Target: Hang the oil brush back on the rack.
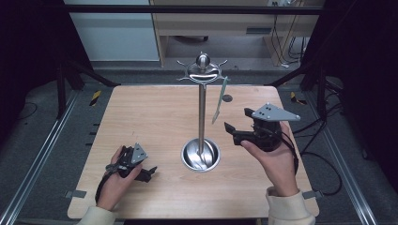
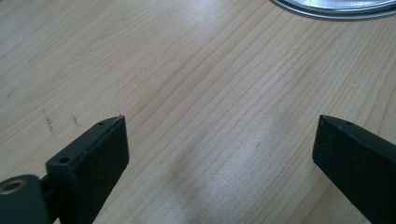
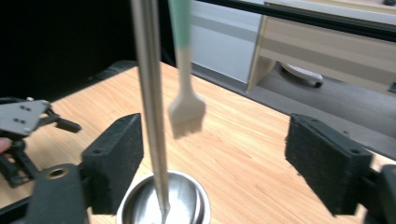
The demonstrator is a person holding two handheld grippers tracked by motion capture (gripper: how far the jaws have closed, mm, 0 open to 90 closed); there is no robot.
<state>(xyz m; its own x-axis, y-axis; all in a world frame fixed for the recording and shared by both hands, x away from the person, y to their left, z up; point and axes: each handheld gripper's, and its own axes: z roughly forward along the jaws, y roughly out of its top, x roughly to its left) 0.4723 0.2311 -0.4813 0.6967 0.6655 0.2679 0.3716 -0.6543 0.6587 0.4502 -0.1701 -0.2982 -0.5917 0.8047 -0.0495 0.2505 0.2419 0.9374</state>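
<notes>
Two grippers, fingers wide: right gripper (image 3: pixel 212 158) facing hanging brush (image 3: pixel 186 109); left gripper (image 2: pixel 219 149) low over table (image 2: pixel 187 70).

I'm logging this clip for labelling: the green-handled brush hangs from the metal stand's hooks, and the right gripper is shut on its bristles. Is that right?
Not quite. The brush does hang from the stand, but the right gripper is not shut on it. The right gripper view shows its jaws wide apart, with the bristles hanging free beyond them, untouched.
</notes>
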